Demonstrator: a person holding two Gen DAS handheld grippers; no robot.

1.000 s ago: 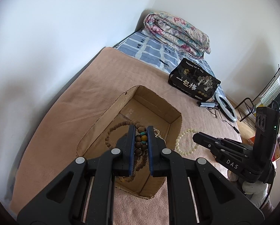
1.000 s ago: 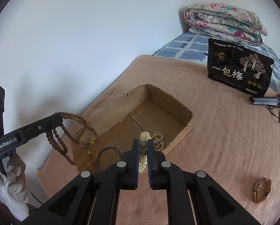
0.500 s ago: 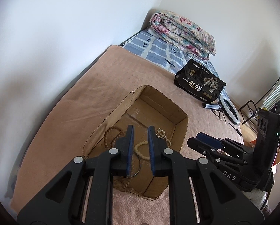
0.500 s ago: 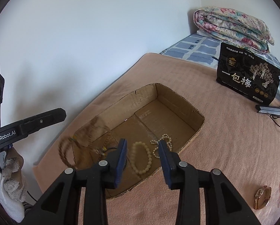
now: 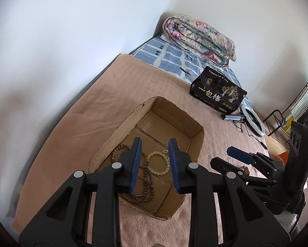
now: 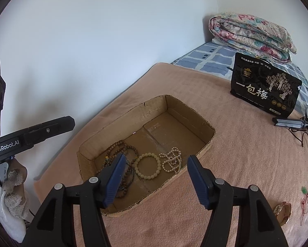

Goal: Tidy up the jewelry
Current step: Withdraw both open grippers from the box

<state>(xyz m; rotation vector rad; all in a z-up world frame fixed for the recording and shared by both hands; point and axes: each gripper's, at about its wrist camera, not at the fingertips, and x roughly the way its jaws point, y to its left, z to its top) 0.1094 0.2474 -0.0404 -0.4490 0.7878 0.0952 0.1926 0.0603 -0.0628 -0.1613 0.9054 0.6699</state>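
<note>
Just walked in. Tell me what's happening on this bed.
A person with a claw in each hand is sorting jewelry into a cardboard box. The brown bead strand, cream bracelet and pearl string lie inside. The left claw and right claw are above the box, jaws opening, nothing between them. A watch and red cord lie outside.
</note>
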